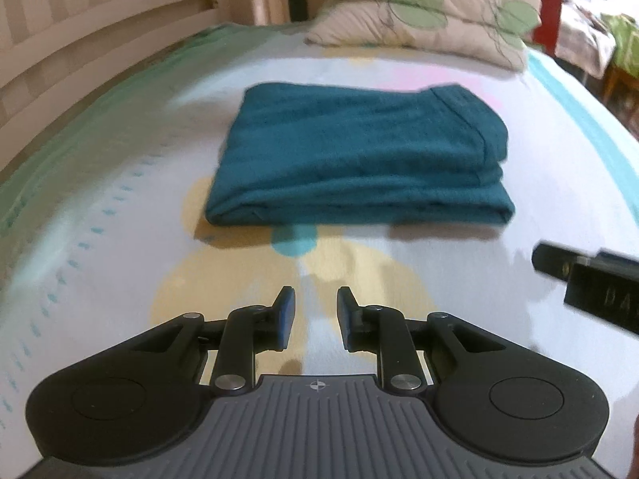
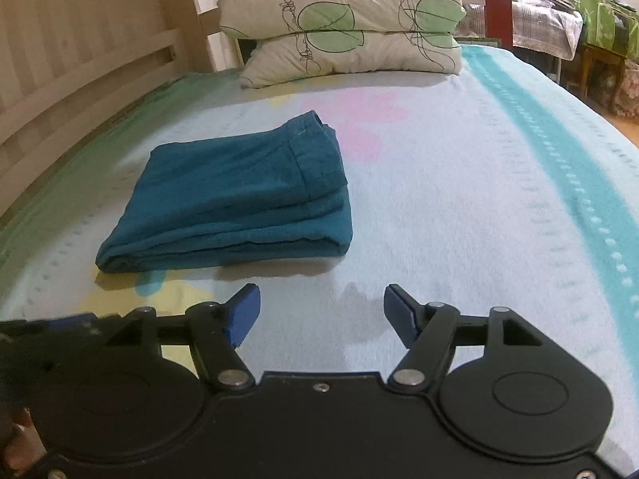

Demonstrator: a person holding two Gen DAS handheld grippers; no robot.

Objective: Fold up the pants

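Left wrist view: my left gripper hangs over bare bed sheet short of the pants, jaws parted by a narrow gap with nothing between the pads, not touching cloth. The pants sit mid-bed as a compact teal rectangle, several layers stacked, the folded edge facing me near the bed's near edge, the waistband end on the right toward the far side, and the pillows well beyond at the head end. The tip of my right gripper pokes in at the right, also off the cloth. I judge the folding itself done and this step as backing away; the next move calls only for checking the stack and, if anything, squaring a loose layer. Right wrist view: my right gripper has jaws spread wide, empty, over the bed sheet just short of the bundle's near right corner. The pants lie left of centre, closer to the bed's left edge by the wooden rail than to the turquoise stripe on the right. Layers show slightly stepped at the right end and the waistband seam is visible on top; the fabric looks soft and a bit fuzzy, the bundle flat and stable. Stacked pillows sit at the far end, well apart.
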